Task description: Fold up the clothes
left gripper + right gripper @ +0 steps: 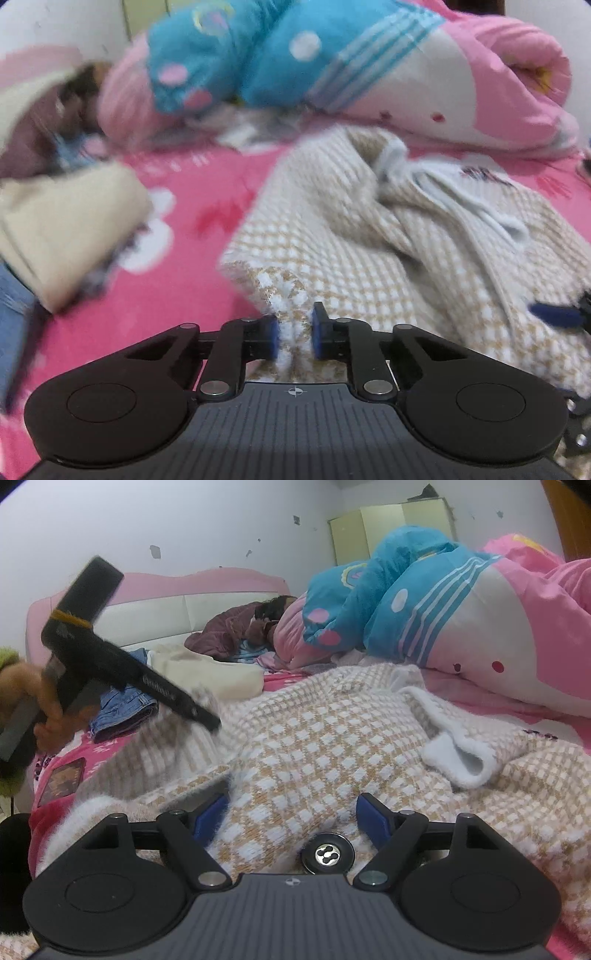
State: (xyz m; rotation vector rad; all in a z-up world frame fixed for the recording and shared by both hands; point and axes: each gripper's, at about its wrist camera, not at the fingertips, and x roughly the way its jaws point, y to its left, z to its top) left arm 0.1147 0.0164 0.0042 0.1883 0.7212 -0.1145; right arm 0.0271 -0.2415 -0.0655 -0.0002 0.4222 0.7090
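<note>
A beige-and-white checked knit cardigan [354, 236] with a white fluffy collar [480, 199] lies rumpled on the pink bed sheet [177, 280]. My left gripper [293, 334] is shut on the cardigan's near hem, with a white fold pinched between its blue pads. In the right wrist view the cardigan [332, 738] fills the foreground. My right gripper [291, 818] is open, its fingers resting over the fabric by a large dark button [327, 853]. The left gripper [110, 657] shows there at the left, tilted and holding fabric.
A rolled pink, white and blue quilt [332, 62] lies along the far side. A folded cream garment [62, 221] sits at the left, with blue jeans [122, 709] and a maroon garment [225, 631] near the pink headboard [184, 598].
</note>
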